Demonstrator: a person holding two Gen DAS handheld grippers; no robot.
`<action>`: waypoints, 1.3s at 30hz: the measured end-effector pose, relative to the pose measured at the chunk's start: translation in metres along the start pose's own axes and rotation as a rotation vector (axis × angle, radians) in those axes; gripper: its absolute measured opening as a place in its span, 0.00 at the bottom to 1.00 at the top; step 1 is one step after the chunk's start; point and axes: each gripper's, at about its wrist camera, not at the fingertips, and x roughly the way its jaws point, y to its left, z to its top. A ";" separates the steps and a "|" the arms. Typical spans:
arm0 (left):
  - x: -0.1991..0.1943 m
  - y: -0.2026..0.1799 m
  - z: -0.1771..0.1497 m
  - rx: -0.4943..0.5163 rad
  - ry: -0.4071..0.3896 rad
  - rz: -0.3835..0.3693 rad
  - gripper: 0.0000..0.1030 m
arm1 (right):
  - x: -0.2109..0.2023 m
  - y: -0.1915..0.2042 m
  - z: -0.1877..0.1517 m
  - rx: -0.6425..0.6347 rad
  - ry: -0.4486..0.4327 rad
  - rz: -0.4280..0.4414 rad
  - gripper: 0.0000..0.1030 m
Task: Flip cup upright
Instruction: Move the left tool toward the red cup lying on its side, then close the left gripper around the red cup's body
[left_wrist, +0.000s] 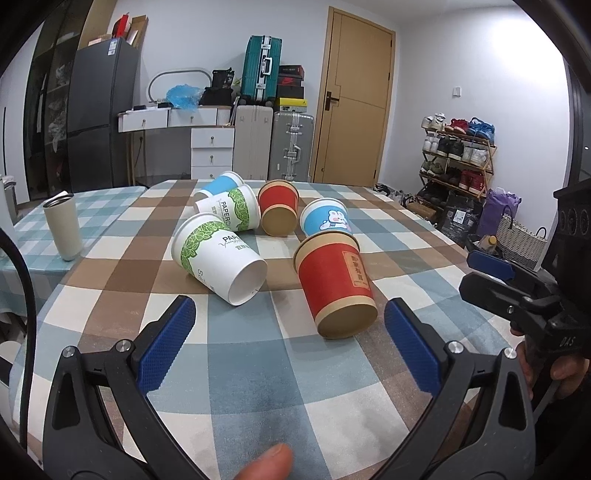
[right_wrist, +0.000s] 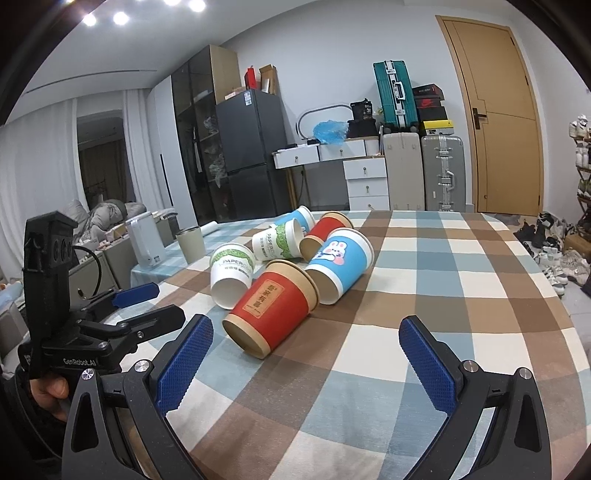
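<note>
Several paper cups lie on their sides on the checked tablecloth (left_wrist: 280, 369). The nearest is a red cup (left_wrist: 336, 284), its base toward me, also in the right wrist view (right_wrist: 271, 308). A white cup with green leaves (left_wrist: 218, 254) lies left of it. Behind are a blue rabbit cup (left_wrist: 325, 218), a second red cup (left_wrist: 277, 208), a second green-leaf cup (left_wrist: 231, 208) and a blue cup (left_wrist: 221, 184). My left gripper (left_wrist: 290, 310) is open and empty, just short of the red cup. My right gripper (right_wrist: 306, 328) is open and empty, with the red cup near its left finger.
A beige tumbler (left_wrist: 63, 226) stands upright at the table's left. The right gripper's body (left_wrist: 524, 295) shows at the right edge of the left wrist view. Suitcases (left_wrist: 273, 144), a fridge (left_wrist: 99, 118), a door (left_wrist: 354, 99) and a shoe rack (left_wrist: 458, 155) stand beyond the table.
</note>
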 end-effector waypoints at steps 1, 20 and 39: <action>0.002 -0.001 0.001 -0.001 0.009 -0.002 0.99 | 0.000 -0.001 0.000 -0.002 0.003 -0.008 1.00; 0.051 -0.034 0.019 0.048 0.135 0.005 0.99 | 0.002 -0.021 0.004 0.063 0.032 -0.068 1.00; 0.101 -0.053 0.026 0.074 0.255 0.023 0.85 | 0.004 -0.026 0.002 0.081 0.037 -0.065 1.00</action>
